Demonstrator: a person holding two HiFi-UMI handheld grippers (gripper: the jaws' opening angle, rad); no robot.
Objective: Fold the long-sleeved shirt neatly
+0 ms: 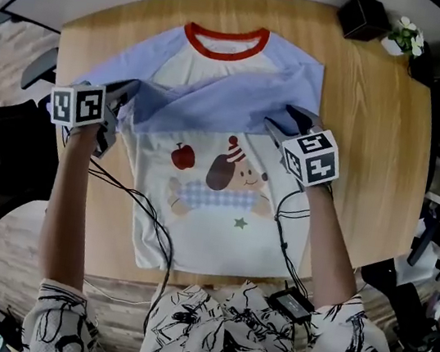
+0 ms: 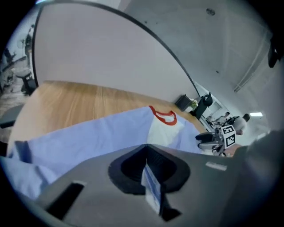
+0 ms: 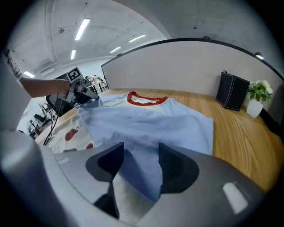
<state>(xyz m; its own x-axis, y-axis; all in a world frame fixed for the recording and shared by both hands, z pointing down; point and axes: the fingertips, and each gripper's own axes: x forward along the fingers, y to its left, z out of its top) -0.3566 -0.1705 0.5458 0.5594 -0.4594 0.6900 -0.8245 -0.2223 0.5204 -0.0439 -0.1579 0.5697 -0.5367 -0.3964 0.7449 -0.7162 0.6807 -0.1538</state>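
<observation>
**A:** On the wooden table (image 1: 369, 120), item one: long-sleeved shirt (image 1: 221, 221). Position?

**B:** Flat, print side up, red collar (image 1: 224, 43) at the far edge, hem towards the person. Blue sleeves (image 1: 207, 103) are folded across the chest in one band, with one end at each gripper.

**A:** Item two: left gripper (image 1: 126, 102).

**B:** At the shirt's left side. Jaws are fully together, with a thin edge of blue cloth pinched between them.

**A:** Item three: right gripper (image 1: 285, 122).

**B:** At the shirt's right side. Jaws are partly apart. A fold of blue sleeve lies between them, and the pads do not appear to press on it.

**A:** Handling note for the step in hand?

**B:** In my judgement:
- The right jaws should bite firmly on that fold before anything is lifted.
- They should take the sleeve layer only, not the white body beneath.
- Both ends should be kept level and lightly taut, so the band comes down straight and without creases.
- The black cable (image 1: 155, 219) lying over the lower left of the shirt could snag the next fold and is best kept clear.
</observation>
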